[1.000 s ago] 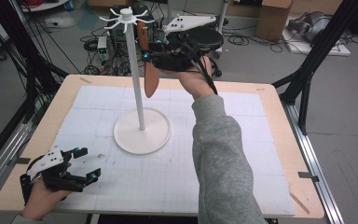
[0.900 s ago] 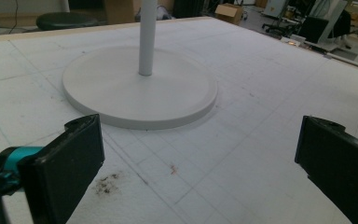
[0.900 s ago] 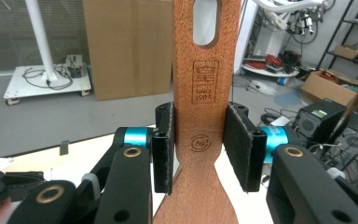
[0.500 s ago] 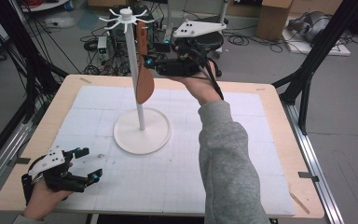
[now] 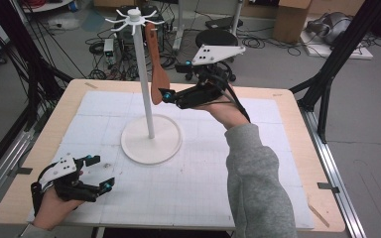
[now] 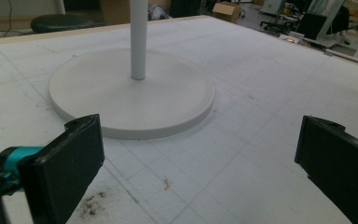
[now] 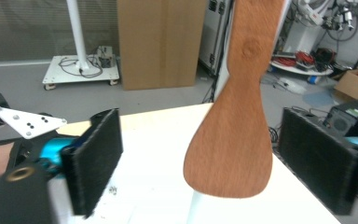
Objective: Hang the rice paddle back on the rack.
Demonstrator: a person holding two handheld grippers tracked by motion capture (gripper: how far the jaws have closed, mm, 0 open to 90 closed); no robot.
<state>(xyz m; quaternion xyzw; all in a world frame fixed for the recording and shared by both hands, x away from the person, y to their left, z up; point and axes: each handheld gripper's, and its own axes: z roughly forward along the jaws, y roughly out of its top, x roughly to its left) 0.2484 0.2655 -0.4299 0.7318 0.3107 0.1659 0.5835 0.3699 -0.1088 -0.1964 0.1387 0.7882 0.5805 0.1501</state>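
Note:
A brown wooden spatula [image 5: 155, 69] hangs blade-down from a hook at the top of the white rack [image 5: 144, 84], which stands on a round base [image 5: 151, 144]. My right gripper [image 5: 167, 95] is raised at the blade's lower end and is open. In the right gripper view the blade [image 7: 233, 135] hangs between the wide-apart jaws of the right gripper [image 7: 209, 163], touching neither. My left gripper [image 5: 101, 172] rests open and holding nothing at the table's front left, aimed at the base [image 6: 130, 93], as the left gripper [image 6: 200, 158] view shows.
A white gridded mat [image 5: 188, 163] covers the wooden table [image 5: 287, 114]. Cables, a stool [image 5: 218, 37] and cardboard boxes lie on the floor beyond the far edge. Black frame legs stand at both sides of the table.
The spatula shifted a little left and now hangs free on the rack. My right gripper has dropped lower and stands open at the blade. The left gripper has stayed put.

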